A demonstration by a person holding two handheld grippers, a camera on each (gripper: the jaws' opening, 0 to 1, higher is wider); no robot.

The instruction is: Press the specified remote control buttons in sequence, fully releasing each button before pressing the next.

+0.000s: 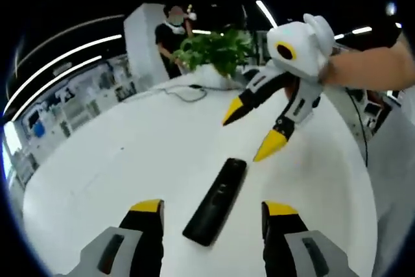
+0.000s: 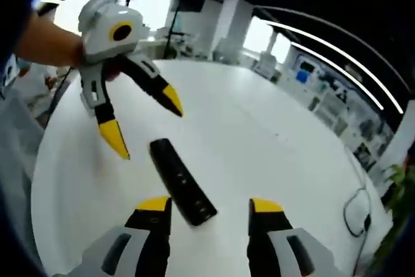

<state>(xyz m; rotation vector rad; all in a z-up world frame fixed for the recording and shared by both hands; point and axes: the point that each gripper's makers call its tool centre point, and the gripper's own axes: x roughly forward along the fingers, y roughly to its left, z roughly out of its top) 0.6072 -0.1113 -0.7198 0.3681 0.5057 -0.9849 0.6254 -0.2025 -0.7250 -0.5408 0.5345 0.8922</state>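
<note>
Yellow-tipped jaws of the left gripper (image 1: 213, 215) rise from the bottom of the left gripper view, standing wide apart with nothing between them but bare tabletop and the near end of the remote control (image 1: 216, 201). That remote, a slim black bar, lies flat on the white round table (image 1: 117, 160), angled away from the jaws toward the upper right. Just beyond its far end hovers the right gripper (image 1: 249, 133), white-bodied with black arms and yellow tips; its jaws are spread open and point down toward the table, close to the remote but not touching it. A bare forearm (image 1: 369, 66) reaches in from the right behind it. Farther back a black cable (image 1: 185, 92) loops on the tabletop near a leafy green plant (image 1: 217, 50), and a person (image 1: 170, 37) stands past the table's far edge.

From the right gripper view the same remote lies between and just ahead of the right gripper's own parted jaws, its near end almost level with the yellow tips, its length running up and to the left. Beyond it the left gripper hangs above the table with its two jaws splayed, one yellow tip lowered beside the remote's far end. The cable rests near the table's right rim.
</note>
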